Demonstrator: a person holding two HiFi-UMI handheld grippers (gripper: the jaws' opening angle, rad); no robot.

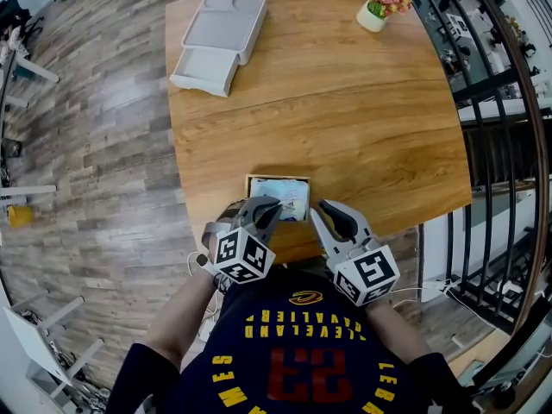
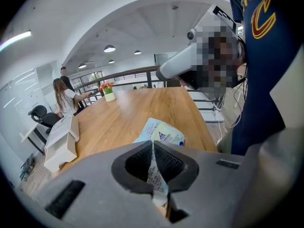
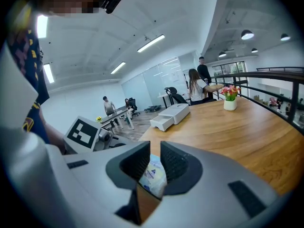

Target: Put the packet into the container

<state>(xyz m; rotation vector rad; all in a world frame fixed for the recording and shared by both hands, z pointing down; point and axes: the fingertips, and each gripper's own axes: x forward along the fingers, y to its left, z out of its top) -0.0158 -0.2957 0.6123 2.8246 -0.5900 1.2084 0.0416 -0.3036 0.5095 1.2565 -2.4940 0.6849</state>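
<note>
A wooden table (image 1: 345,110) carried everything in view. Close to its near edge, a little left of the middle, sat the container (image 1: 278,178), a small open box with a thin wooden rim. The packet (image 1: 286,197), pale blue and white with a yellow patch, lay across the container's opening and inside its rim as seen from above. Whether it rested on the bottom could not be told. The left gripper (image 1: 269,205) reached over the table's near edge to the container's near left corner. Its jaws were clamped tight on the packet's near edge, which stood pinched upright between the ridged pads. The rest of the packet spread away from the jaws over the container. The right gripper (image 1: 325,207) hung just beside the container's right wall, also over the near edge, with its jaws a little apart. The left gripper's marker cube showed just to its left. The packet and a strip of the wooden wall showed through the gap, and it was unclear whether either pad touched that wall. At the far left corner of the table stood a white box (image 1: 220,37) with a drawer pulled out toward the near side. A small white flower pot (image 1: 373,15) with pink and orange blooms stood near the far right corner, well apart from the container.
</note>
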